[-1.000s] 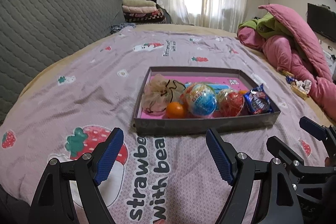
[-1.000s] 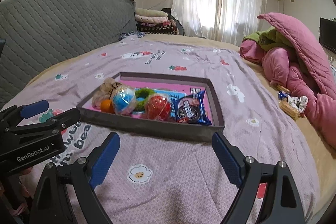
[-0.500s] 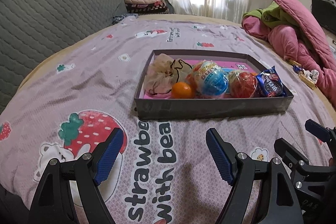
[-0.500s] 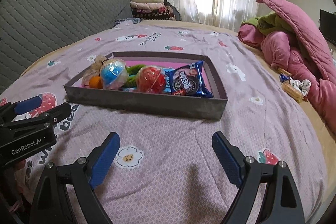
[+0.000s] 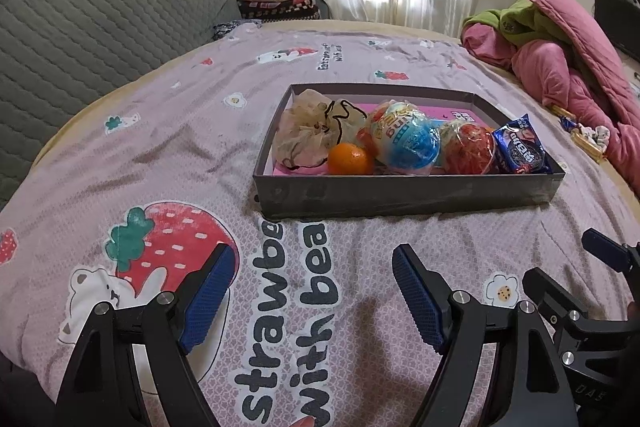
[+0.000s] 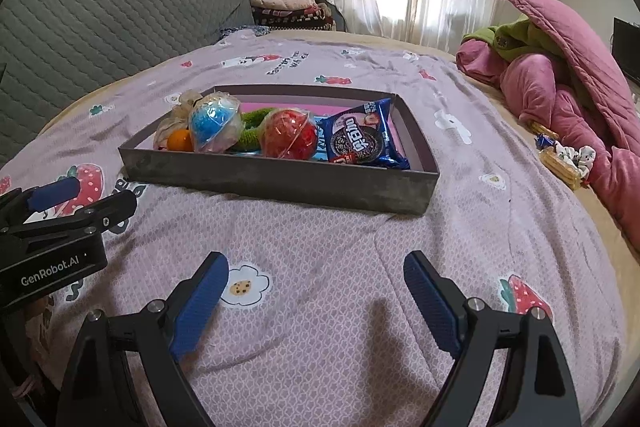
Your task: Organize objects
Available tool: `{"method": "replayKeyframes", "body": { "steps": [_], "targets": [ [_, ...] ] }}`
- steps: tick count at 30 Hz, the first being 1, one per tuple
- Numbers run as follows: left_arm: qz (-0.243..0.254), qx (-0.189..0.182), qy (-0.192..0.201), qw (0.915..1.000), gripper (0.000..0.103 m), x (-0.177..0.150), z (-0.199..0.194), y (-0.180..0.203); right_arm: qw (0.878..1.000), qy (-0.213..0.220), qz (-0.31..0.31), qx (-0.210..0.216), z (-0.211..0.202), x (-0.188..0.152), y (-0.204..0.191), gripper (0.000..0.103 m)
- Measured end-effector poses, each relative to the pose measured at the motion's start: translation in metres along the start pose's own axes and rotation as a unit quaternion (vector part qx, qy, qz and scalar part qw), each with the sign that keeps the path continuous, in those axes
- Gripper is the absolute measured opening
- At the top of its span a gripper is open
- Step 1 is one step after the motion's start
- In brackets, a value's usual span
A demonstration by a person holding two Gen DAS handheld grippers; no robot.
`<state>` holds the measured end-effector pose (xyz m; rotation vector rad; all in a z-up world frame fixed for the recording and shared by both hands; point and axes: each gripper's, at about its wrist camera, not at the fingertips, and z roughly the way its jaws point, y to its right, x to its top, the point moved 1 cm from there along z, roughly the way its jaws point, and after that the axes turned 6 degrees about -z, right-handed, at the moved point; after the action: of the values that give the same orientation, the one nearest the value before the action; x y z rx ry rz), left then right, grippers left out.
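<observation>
While resting flat on the bed cover (image 5: 180, 155), well ahead of both claws, holds everything inside: grey shallow box (image 5: 408, 193) with pink floor. From left to right in the left wrist view: crumpled beige mesh pouch (image 5: 308, 137) with black drawstring, small orange (image 5: 350, 159) just in front of it and touching it, blue wrapped ball (image 5: 408, 139), red wrapped ball (image 5: 468, 147), blue cookie packet (image 5: 520, 149) leaning against the right wall. Seen only from the right wrist view, behind the two balls: something green and knitted (image 6: 252, 135), mostly hidden, kind not clear. Also partly covered there: a light blue flat item under the red ball, not readable. Print on the ball wrappers too crinkled to read.

Left claw (image 5: 310, 293): wide, nothing between the blue pads, hovering over the printed words on the cover. Right claw (image 6: 316, 301): wide too, nothing inside, above a small flower print. Bottom of both claws cut off by the frame edge. At the far right, on the bed edge: pink quilt (image 6: 560, 75) heaped up, with small wrapped snacks (image 6: 560, 159) beside it, too small to identify.
</observation>
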<state>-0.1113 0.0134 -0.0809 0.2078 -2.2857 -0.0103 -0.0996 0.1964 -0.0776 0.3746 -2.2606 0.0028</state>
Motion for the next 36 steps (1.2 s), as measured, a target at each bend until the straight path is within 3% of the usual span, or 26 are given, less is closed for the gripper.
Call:
{"method": "replayKeyframes", "body": {
  "steps": [36],
  "targets": [
    [-0.002,0.002,-0.004,1.0,0.082,-0.0031,-0.0002,-0.0004,1.0,-0.01,0.0,0.001,0.0073,-0.0048,0.0027,0.089]
  ]
}}
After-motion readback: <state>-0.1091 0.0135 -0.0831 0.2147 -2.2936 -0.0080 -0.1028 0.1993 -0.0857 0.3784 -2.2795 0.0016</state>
